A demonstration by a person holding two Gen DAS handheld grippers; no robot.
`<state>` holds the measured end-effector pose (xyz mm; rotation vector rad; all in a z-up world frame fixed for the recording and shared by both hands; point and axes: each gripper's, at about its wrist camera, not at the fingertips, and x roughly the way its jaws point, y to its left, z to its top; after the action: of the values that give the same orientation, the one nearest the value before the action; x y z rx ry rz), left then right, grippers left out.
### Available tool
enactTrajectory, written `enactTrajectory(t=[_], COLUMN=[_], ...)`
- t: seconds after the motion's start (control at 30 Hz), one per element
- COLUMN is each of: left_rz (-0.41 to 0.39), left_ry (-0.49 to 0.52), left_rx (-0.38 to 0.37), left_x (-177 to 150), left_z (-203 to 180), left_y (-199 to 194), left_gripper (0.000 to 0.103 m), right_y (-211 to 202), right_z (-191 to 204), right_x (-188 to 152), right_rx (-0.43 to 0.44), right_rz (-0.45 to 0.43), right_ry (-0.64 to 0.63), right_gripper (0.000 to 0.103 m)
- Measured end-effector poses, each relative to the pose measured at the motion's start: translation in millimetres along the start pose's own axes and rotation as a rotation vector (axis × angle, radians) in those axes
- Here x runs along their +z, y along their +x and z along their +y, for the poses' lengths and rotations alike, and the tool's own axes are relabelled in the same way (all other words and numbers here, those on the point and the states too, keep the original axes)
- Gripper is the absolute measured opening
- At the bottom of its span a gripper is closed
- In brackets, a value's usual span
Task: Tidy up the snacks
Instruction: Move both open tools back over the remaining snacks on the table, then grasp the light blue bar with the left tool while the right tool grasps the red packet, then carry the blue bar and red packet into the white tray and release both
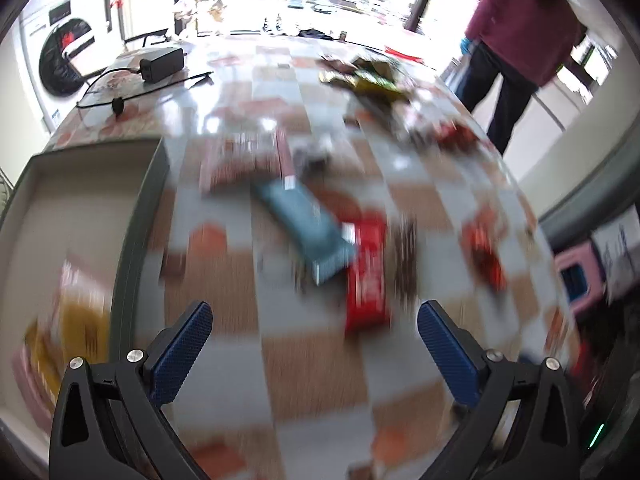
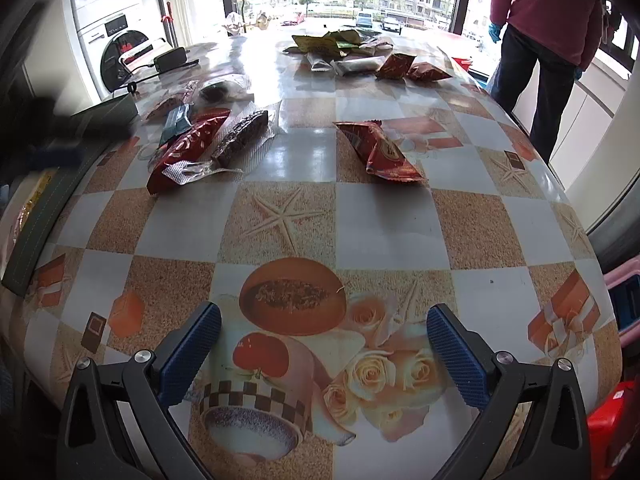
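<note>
Snack packets lie scattered on a checkered table [image 2: 384, 216]. In the blurred left wrist view, my left gripper [image 1: 314, 320] is open and empty above the table, just short of a red packet [image 1: 366, 272] and a teal bar [image 1: 306, 226]. A dark-rimmed box [image 1: 136, 236] at the left holds yellow and pink snacks [image 1: 76, 332]. In the right wrist view, my right gripper [image 2: 324, 324] is open and empty over the near table edge. A red-orange packet [image 2: 380, 152] lies ahead. A red packet [image 2: 188, 152], a dark bar [image 2: 240, 136] and the teal bar [image 2: 176, 120] lie ahead-left.
A pile of green, white and red packets [image 2: 352, 52] sits at the far side. A black charger with cable [image 2: 170, 58] lies far left. A person in a maroon top [image 2: 544, 28] stands at the far right. The box rim [image 2: 44, 208] borders the left.
</note>
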<state>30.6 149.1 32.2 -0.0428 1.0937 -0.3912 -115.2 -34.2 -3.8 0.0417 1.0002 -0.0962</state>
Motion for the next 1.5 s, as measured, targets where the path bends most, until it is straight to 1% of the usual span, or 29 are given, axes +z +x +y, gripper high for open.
enactTrajectory(t=[0.07, 0.1, 0.17, 0.2, 0.23, 0.27, 0.3, 0.33, 0.37, 0.47, 0.5, 0.57, 0.6, 0.67, 0.7, 0.8, 0.83, 0.9, 0.93, 0.97, 1.0, 1.03, 1.07, 1.13, 1.27, 1.37, 1.43, 1.5], left_rz=[0.027, 0.041, 0.089, 0.115, 0.138, 0.105, 0.104, 0.101, 0.097, 0.094, 0.093, 0.084, 0.077, 0.064, 0.059, 0.056, 0.058, 0.063, 0.065, 0.065, 0.063, 0.061, 0.057, 0.054, 0.054, 0.043, 0.034, 0.028], left_ry=[-0.036, -0.050, -0.070, -0.074, -0.069, -0.042, -0.029, -0.027, -0.031, -0.061, -0.063, -0.046, -0.025, 0.013, 0.022, 0.025, 0.027, 0.038, 0.043, 0.047, 0.049, 0.052, 0.055, 0.058, 0.053, 0.070, 0.083, 0.087], left_rx=[0.010, 0.015, 0.020, 0.035, 0.073, 0.131, 0.149, 0.153, 0.152, 0.106, 0.098, 0.088, 0.097, 0.116, 0.118, 0.115, 0.114, 0.112, 0.110, 0.106, 0.102, 0.100, 0.096, 0.094, 0.083, 0.089, 0.095, 0.096], left_x=[27, 35, 48, 52, 53, 53, 53, 53, 52, 47, 42, 29, 24, 12, 8, -8, -10, -19, -22, -25, -28, -30, -32, -36, -45, -56, -63, -69], left_z=[0, 1, 2, 3, 4, 2, 1, 2, 4, 12, 13, 10, 8, 2, 0, 0, -1, -1, -1, 0, 1, 2, 3, 4, 4, 2, 1, 3], left_y=[19, 27, 49, 60, 69, 68, 68, 68, 66, 61, 57, 50, 47, 41, 40, 32, 32, 27, 26, 24, 22, 21, 19, 17, 11, 4, -2, -7], left_gripper=[0.102, 0.102, 0.094, 0.089, 0.073, 0.059, 0.054, 0.039, 0.027, 0.025, 0.025, 0.025, 0.025, 0.025, 0.025, 0.025, 0.025, 0.025, 0.025, 0.025, 0.025, 0.025, 0.025, 0.025, 0.025, 0.025, 0.025, 0.025], right_y=[1, 1, 1, 1, 1, 1, 1, 1, 1, 2, -2, -14, -20, -23, -19, 9, 17, 35, 42, 54, 59, 57, 57, 55, 41, 20, 6, -8], right_z=[1, 1, 2, 2, 2, 1, 1, 0, -1, -7, -12, -23, -27, -31, -31, -25, -25, -28, -28, -27, -27, -24, -24, -26, -21, -12, -1, 10], right_x=[0, 0, 0, 0, 0, 0, 0, 1, 2, 10, 13, 23, 30, 50, 58, 88, 95, 108, 110, 112, 110, 110, 109, 104, 88, 72, 60, 58], right_rx=[-0.004, -0.005, -0.007, -0.006, -0.003, 0.002, 0.007, 0.013, 0.019, 0.029, 0.035, 0.051, 0.061, 0.073, 0.067, 0.042, 0.047, 0.096, 0.113, 0.124, 0.093, 0.045, 0.050, 0.091, 0.096, 0.118, 0.130, 0.132], right_rz=[-0.013, -0.021, -0.033, -0.036, -0.039, -0.038, -0.037, -0.032, -0.023, 0.015, 0.003, -0.056, -0.084, -0.109, -0.104, -0.036, -0.024, 0.012, 0.035, 0.091, 0.106, 0.083, 0.091, 0.092, 0.078, 0.046, 0.026, 0.018], right_ry=[0.004, 0.006, 0.008, 0.005, 0.001, -0.006, -0.013, -0.020, -0.027, -0.028, -0.015, 0.010, 0.016, 0.001, -0.016, -0.078, -0.074, -0.043, -0.036, -0.036, -0.043, -0.058, -0.057, -0.034, -0.009, 0.018, 0.013, 0.003], right_gripper=[0.103, 0.103, 0.103, 0.103, 0.103, 0.103, 0.103, 0.103, 0.103, 0.103, 0.103, 0.103, 0.103, 0.103, 0.103, 0.103, 0.103, 0.103, 0.088, 0.070, 0.046, 0.027, 0.027, 0.025, 0.024, 0.024, 0.024, 0.024])
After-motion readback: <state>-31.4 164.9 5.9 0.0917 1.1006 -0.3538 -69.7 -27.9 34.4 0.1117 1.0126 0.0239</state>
